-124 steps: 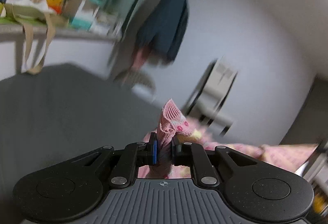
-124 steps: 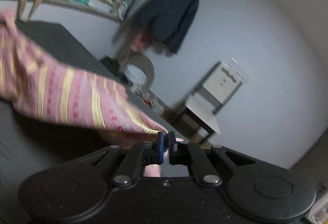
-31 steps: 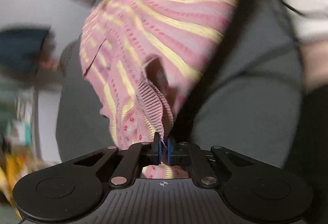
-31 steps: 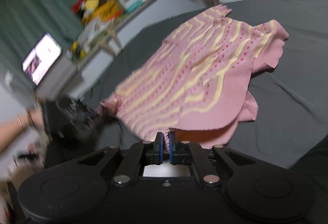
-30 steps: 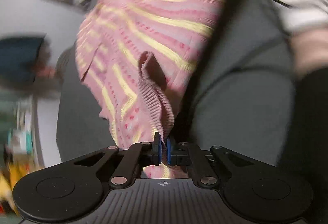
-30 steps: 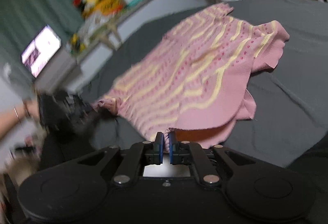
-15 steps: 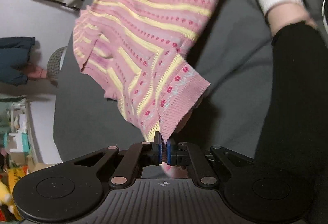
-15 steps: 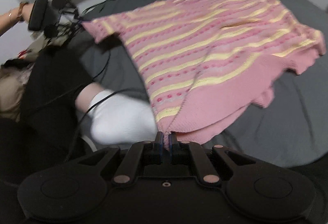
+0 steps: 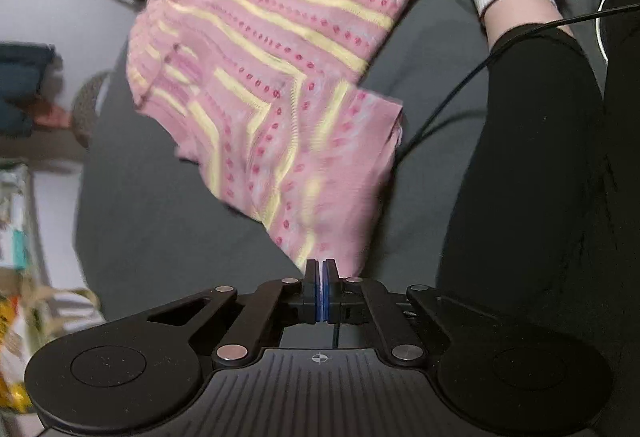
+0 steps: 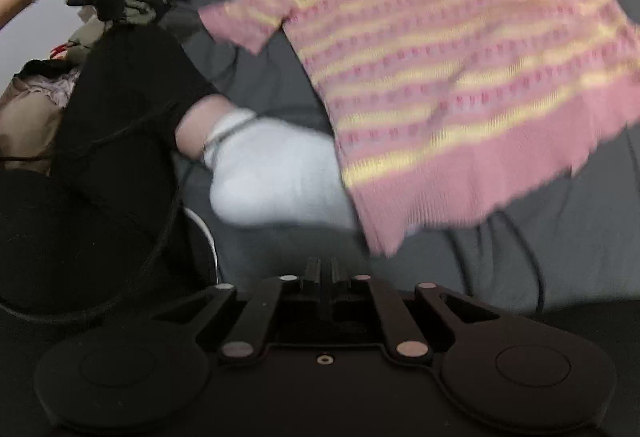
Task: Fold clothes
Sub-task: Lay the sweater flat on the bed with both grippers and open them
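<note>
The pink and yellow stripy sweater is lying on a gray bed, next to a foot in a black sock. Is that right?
Almost. The sock is white, not black; the black part is the trouser leg above it. The right wrist view shows this best. The rest holds: the pink and yellow striped sweater lies on the gray bed, next to the foot.

Sweater (image 9: 280,49): pink knit, pale yellow stripes alternating with rows of darker pink-red dots; plain pink ribbed hem. Bed sheet (image 9: 152,221): dark grey, unpatterned. Sock (image 10: 276,177): white, thin grey bands at the cuff. Trouser leg (image 9: 528,173): black. Left gripper (image 9: 321,279): black body, blue pads. Right gripper (image 10: 324,271): black. Cable (image 9: 452,105): black.
</note>
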Demonstrator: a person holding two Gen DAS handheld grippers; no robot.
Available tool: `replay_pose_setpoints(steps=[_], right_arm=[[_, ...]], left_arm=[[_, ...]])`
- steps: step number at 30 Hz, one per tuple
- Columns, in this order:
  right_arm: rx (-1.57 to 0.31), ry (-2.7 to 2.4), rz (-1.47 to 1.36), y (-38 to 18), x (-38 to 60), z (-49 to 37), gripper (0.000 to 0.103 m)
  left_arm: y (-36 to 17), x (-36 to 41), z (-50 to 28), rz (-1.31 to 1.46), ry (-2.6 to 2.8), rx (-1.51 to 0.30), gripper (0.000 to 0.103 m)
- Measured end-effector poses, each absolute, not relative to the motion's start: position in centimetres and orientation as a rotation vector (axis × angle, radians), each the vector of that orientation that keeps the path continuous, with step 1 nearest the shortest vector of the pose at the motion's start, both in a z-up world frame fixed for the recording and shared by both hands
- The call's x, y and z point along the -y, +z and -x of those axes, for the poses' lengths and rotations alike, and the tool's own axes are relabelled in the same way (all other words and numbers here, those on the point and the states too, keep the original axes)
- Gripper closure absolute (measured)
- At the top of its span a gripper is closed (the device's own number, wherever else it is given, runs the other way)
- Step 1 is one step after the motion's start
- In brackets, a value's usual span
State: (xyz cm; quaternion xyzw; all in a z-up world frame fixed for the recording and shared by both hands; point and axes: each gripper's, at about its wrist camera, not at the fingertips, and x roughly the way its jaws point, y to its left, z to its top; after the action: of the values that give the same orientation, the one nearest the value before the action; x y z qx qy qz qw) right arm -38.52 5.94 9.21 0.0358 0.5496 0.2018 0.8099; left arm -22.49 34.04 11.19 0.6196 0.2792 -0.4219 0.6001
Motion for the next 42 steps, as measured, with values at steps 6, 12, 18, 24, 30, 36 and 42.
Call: replay_pose_setpoints(steps=[6, 12, 18, 24, 30, 36, 42], right_arm=[[-1.050, 0.402, 0.193, 10.0, -9.3, 37.6, 0.055], [-1.045, 0.373, 0.218, 8.3, -10.6, 35.1, 0.056], [-1.053, 0.352, 0.122, 7.2, -10.6, 34.3, 0.064], [-1.067, 0.322, 0.053, 6.3, -9.7, 34.0, 0.082], [-1.078, 0.334, 0.000, 6.3, -8.9, 33.6, 0.098], [-1.116, 0.402, 0.029, 6.9, -8.9, 34.1, 0.099], [-1.177, 0.479, 0.009, 6.3, -9.2, 34.2, 0.102]], left_arm=[[11.4, -31.7, 23.7, -1.355, -0.982, -0.555, 0.094], [10.3, -27.3, 24.1, -1.308, -0.984, -0.418, 0.011], [7.7, -23.1, 23.7, -1.324, -1.003, -0.569, 0.012], [4.9, -21.3, 21.7, -1.240, -0.928, -0.753, 0.044], [5.0, -22.2, 18.5, -1.037, -0.845, -0.904, 0.091], [6.7, -25.0, 20.1, -1.093, -0.895, -0.855, 0.094], [6.9, -26.1, 19.5, -1.116, -0.923, -0.914, 0.094]])
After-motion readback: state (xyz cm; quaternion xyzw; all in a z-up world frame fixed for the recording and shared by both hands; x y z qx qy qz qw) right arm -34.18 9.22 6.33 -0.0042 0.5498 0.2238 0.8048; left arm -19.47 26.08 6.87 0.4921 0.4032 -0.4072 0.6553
